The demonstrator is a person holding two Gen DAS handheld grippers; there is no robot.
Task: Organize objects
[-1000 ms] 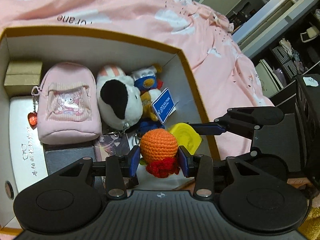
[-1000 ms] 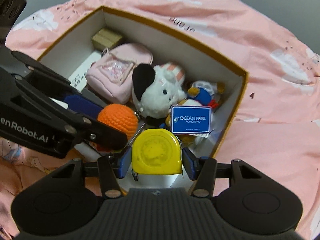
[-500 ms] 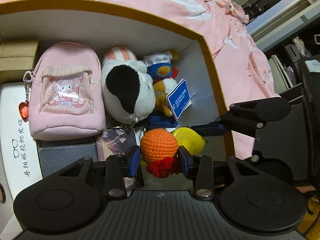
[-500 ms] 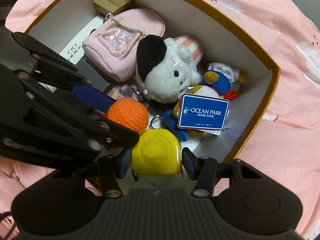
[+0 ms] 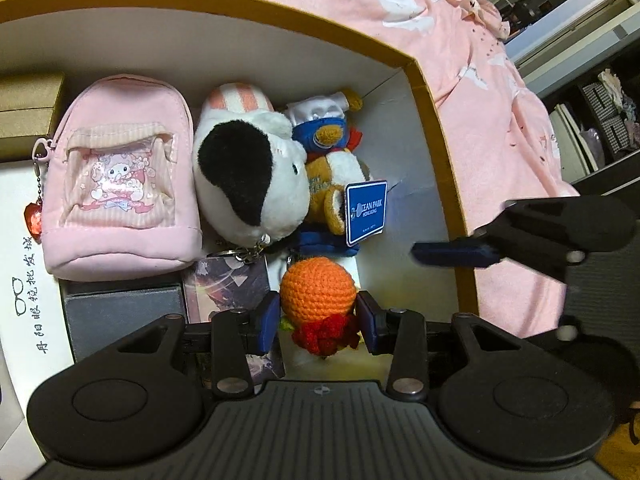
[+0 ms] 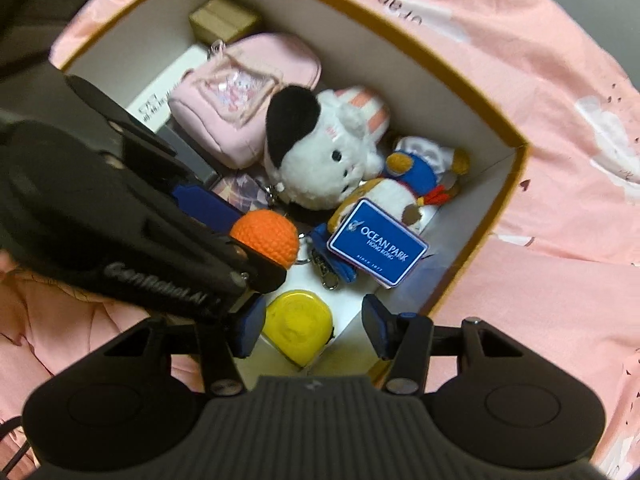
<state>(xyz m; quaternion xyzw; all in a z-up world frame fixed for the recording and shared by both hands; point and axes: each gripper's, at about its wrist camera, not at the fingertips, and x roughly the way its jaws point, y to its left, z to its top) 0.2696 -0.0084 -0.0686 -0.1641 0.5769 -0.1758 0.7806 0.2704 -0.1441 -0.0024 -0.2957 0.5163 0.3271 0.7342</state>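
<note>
Crochet orange (image 5: 318, 292) is sitting clamped in the left gripper (image 5: 318, 320), hanging directly above bare box (image 5: 436, 128) floor. Right gripper (image 6: 310, 330) is gaping around the yellow tape measure (image 6: 298, 326), which is lying below, unpressed.

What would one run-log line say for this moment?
left tongs: shut on orange crochet ball | right tongs: open | yellow tape measure: in box

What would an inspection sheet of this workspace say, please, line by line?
Surface: pink bedspread with an open box on it.
Job's things: orange crochet ball held over the box; yellow tape measure lying inside.
Clutter: pink pouch, plush toys, gold box, all inside.
Grippers: left gripper jaws shut on the ball; right gripper jaws open over the tape measure.
Cables: nothing seen.
Surroundings: shelves beyond the bedspread.
</note>
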